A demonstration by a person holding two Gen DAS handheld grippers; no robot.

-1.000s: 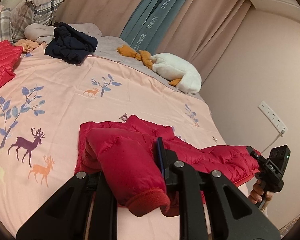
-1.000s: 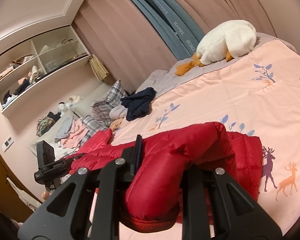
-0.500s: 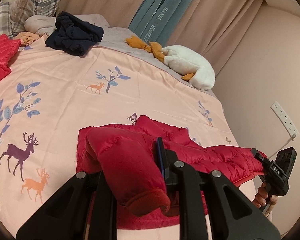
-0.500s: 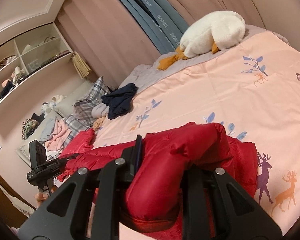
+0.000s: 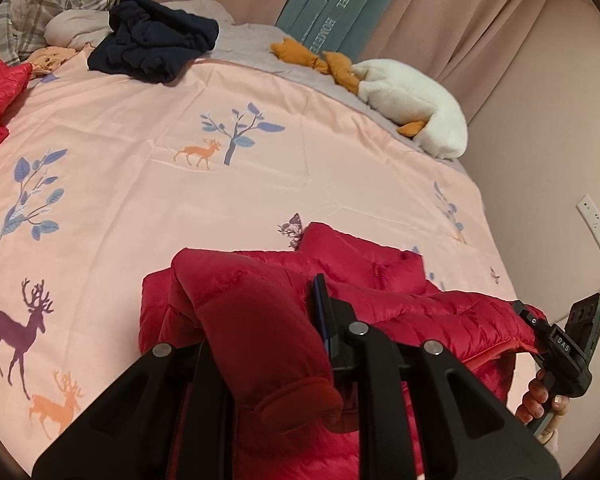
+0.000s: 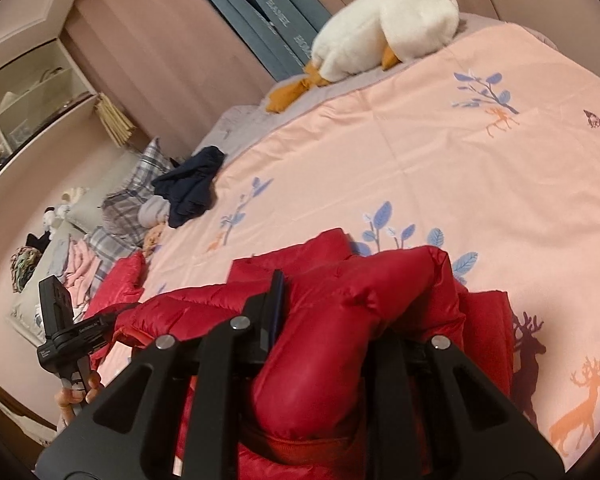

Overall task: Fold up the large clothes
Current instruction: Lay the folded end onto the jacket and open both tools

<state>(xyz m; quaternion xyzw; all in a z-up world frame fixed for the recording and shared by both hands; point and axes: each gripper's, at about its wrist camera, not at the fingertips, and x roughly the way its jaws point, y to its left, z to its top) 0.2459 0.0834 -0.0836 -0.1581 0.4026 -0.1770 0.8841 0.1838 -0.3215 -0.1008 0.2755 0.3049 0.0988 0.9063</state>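
Item: red puffer jacket (image 5: 380, 276), at the near edge of the bed, a sleeve in each of our grippers.

We held the left gripper (image 5: 268, 344) clamped on one padded sleeve and the right gripper (image 6: 328, 344) clamped on the other. We judged the jacket light, soft and springy, its shell slippery, so best taken at cuffs or seams. It lay on a pink deer-print duvet (image 5: 140, 128); a navy garment (image 5: 156, 46) and white plush goose (image 5: 412, 100) sat well apart, before pink curtains (image 5: 440, 8).

The red jacket (image 5: 380, 280) hides the left gripper's (image 5: 268, 320) fingertips; beside the jacket, the bedspread's (image 5: 260, 100) near edge is cut off.
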